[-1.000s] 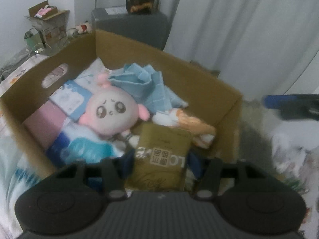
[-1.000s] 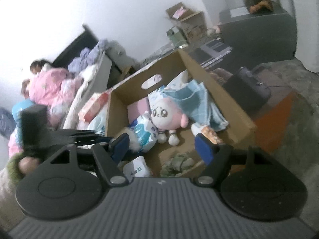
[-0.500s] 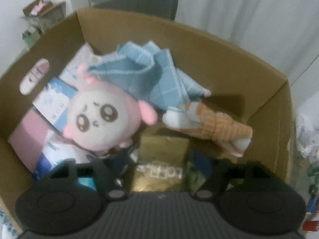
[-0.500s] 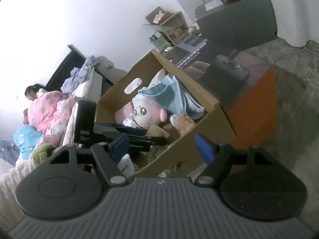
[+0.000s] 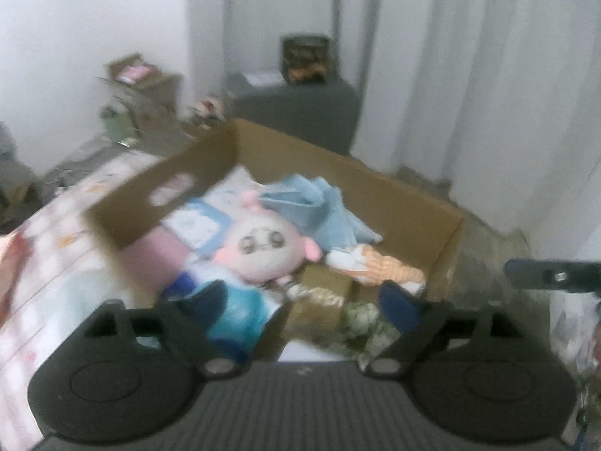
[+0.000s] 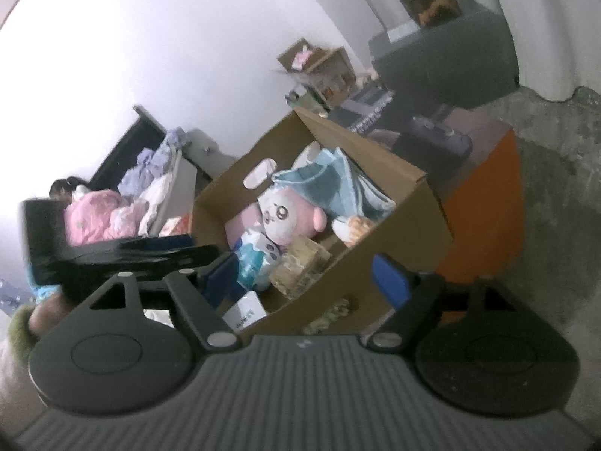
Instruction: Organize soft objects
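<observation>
An open cardboard box (image 5: 394,203) holds a pink plush doll (image 5: 263,248), a light blue cloth (image 5: 319,206), an orange striped soft toy (image 5: 383,267), a blue tissue pack (image 5: 240,312) and a gold packet (image 5: 323,287). My left gripper (image 5: 300,300) hovers over the box's near side, its jaws opening with nothing between them. The right wrist view shows the same box (image 6: 398,248), doll (image 6: 285,218) and gold packet (image 6: 300,267). My right gripper (image 6: 306,282) is low by the near wall, jaws opening and empty. The left gripper (image 6: 120,250) shows at the left.
A mottled green cloth (image 6: 330,312) and a white packet (image 6: 244,312) lie at the box's near wall. Behind are a dark grey cabinet (image 6: 450,60), a black bag (image 6: 432,143), an orange panel (image 6: 484,203) and curtains (image 5: 488,75). A person lies on a bed (image 6: 97,214).
The left gripper let the gold packet go into the box, opened wide, then pulled back and up. The right gripper sank toward the box's near wall and opened wider.
</observation>
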### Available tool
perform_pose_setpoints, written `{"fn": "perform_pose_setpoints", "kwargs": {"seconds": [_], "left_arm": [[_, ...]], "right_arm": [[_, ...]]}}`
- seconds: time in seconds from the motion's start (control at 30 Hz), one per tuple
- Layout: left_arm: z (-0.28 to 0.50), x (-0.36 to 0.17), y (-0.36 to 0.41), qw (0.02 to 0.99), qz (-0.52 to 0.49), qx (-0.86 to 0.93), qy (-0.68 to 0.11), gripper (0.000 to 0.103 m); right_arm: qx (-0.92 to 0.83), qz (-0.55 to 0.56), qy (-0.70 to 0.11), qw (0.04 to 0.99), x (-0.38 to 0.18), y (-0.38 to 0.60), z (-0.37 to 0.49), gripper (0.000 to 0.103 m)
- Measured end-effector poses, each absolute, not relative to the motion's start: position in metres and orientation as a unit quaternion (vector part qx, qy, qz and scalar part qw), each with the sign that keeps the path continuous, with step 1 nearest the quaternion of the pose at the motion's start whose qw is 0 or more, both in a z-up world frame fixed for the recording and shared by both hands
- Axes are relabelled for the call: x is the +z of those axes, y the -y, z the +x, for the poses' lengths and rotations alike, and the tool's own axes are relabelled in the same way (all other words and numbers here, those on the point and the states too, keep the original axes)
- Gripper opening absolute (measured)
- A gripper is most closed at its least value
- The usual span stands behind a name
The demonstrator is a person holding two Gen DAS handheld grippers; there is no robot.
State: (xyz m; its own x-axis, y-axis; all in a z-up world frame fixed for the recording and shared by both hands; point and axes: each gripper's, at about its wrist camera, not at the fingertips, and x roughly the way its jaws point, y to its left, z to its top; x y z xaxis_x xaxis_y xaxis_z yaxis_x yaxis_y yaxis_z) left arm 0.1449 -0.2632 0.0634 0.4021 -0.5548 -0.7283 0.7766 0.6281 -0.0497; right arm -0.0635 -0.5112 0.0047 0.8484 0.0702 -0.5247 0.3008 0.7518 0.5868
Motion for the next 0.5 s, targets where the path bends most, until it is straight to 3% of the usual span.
{"fn": "perform_pose_setpoints", "kwargs": {"seconds": [0.2, 0.5], "left_arm": [[0.106, 0.067, 0.179, 0.884, 0.075, -0.323, -0.33, 0.103], [0.088, 0.039, 0.119, 0.918, -0.015, -0.156, -0.364, 0.103]], "right_arm": [[-0.058, 0.301, -0.264, 0.914, 0.005, 0.468, -0.065, 0.09], [-0.037, 0.202, -0.324, 0.923, 0.015, 0.408, -0.032, 0.102]]}}
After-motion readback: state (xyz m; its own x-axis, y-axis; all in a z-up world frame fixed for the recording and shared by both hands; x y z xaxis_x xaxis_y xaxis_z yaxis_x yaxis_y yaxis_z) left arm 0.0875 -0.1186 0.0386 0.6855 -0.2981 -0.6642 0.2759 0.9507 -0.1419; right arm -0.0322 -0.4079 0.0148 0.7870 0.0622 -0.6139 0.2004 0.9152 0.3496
